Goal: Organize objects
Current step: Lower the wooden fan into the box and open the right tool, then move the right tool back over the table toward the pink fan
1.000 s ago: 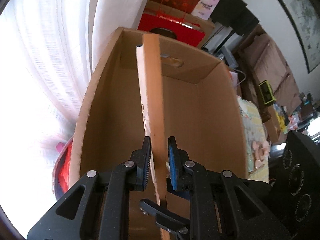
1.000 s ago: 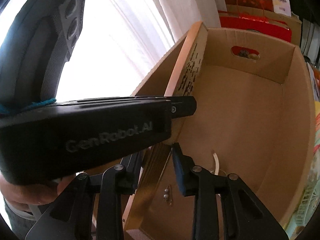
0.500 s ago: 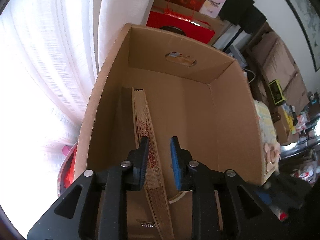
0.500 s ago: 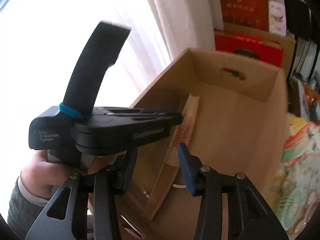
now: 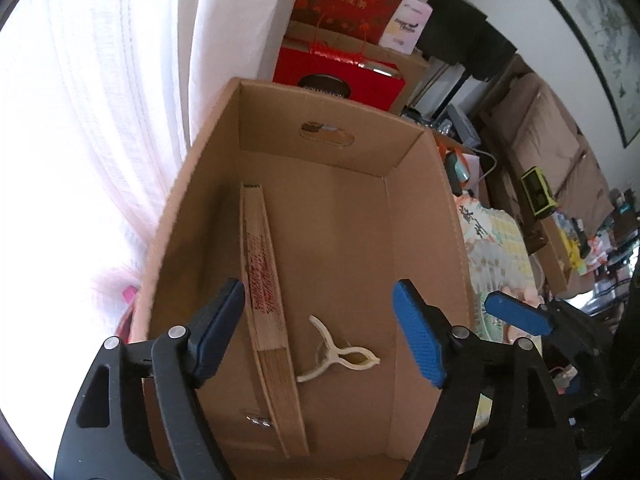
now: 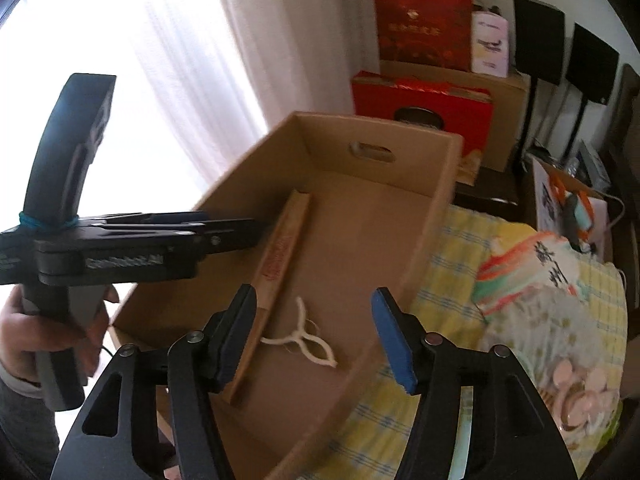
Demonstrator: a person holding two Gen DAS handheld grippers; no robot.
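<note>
An open cardboard box [image 5: 404, 184] holds a folded wooden fan [image 5: 266, 292] along its left wall and a white plastic clip [image 5: 340, 358] on the floor. My left gripper [image 5: 320, 332] is open and empty above the box's near end. My right gripper [image 6: 314, 336] is open and empty, higher and to the right of the box [image 6: 436, 200]. The fan [image 6: 280, 256] and clip [image 6: 300, 340] show there too. The left gripper [image 6: 224, 226] reaches in from the left in the right wrist view.
A white curtain [image 5: 100, 100] hangs left of the box. Red gift boxes [image 5: 340, 68] are stacked behind it. A yellow checked cloth [image 6: 460, 280] with colourful bags [image 6: 540, 272] lies to the right. Black speakers [image 6: 560, 48] stand at the back.
Both grippers let go of the fan and opened wide. The fan now lies in the box along its left wall. Both grippers have pulled back and up from the box.
</note>
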